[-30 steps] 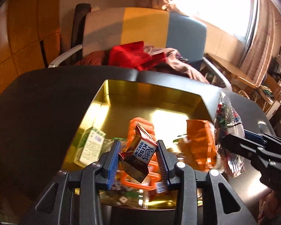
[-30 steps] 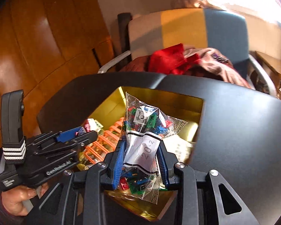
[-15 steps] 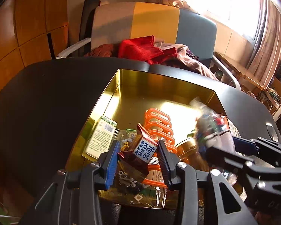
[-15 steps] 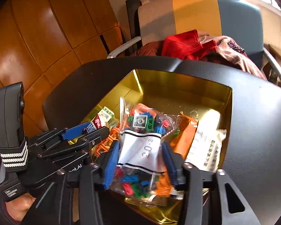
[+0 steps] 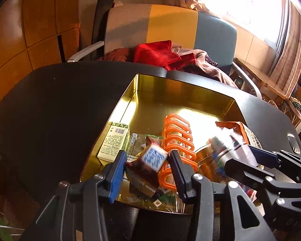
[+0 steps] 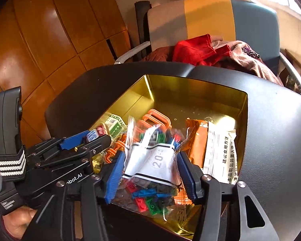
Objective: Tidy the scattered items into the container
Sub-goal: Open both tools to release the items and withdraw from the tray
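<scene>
Jaws of my left gripper [image 5: 146,172] have just been widening; the brown snack packet with a blue-and-white label [image 5: 150,160] sits loose between them, blurred, over the gold rectangular metal tin [image 5: 130,92] on the black table [image 5: 50,104]; my right gripper [image 6: 150,172] has likewise been spreading; the clear plastic bag of coloured building bricks [image 6: 152,166] lies between its blue pads [image 6: 116,172], inside the tin's near edge, ungripped as far as I see.

A dark table [image 6: 275,132] carries an open gold tin [image 6: 192,88] filled with packets.
</scene>
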`<state>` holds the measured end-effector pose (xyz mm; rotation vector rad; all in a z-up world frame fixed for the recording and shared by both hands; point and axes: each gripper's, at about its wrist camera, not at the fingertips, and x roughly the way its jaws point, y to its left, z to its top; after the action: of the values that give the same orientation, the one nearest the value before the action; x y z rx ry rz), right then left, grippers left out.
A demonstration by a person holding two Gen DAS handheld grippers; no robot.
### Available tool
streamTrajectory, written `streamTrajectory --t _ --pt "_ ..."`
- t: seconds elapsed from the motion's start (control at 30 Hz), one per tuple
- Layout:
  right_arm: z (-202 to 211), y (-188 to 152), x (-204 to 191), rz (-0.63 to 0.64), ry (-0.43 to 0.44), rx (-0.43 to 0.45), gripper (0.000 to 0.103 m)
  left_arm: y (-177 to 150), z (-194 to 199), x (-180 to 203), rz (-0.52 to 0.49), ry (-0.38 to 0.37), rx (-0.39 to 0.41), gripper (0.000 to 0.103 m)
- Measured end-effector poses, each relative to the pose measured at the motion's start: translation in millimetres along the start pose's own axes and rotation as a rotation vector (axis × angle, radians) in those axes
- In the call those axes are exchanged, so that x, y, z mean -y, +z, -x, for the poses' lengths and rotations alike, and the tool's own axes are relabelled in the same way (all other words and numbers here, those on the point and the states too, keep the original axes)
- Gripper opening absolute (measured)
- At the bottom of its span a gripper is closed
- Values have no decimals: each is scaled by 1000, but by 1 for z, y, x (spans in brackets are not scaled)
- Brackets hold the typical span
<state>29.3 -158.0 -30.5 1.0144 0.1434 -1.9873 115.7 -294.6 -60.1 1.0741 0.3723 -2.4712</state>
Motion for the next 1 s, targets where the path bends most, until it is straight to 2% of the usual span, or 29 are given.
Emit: streamTrajectory --t 0.07,0.43,0.53,0.57,0.67,0.73,0.8,1.0 --pt "-1 0 -2 13 -8 -8 64 0 0 0 -7 5 -5 50" --pt "20 -9 4 -32 -45 56 64 -10 11 -10 35 12 9 52" --pt "34 -19 5 -43 -78 90 64 -14 24 -10 46 25 31 58" --pt "38 -23 4 -43 -99 101 64 -16 30 -9 49 31 42 61" --pt "50 -35 -2 -24 -188 136 65 -22 43 -2 34 54 58 62" --pt "55 -43 -6 -14 -270 142 70 -28 49 4 23 111 53 62" --pt "56 -49 -8 -13 -307 126 75 -32 55 10 13 156 44 62" --pt "57 -54 -8 -27 -389 103 77 -39 65 24 9 214 16 62"
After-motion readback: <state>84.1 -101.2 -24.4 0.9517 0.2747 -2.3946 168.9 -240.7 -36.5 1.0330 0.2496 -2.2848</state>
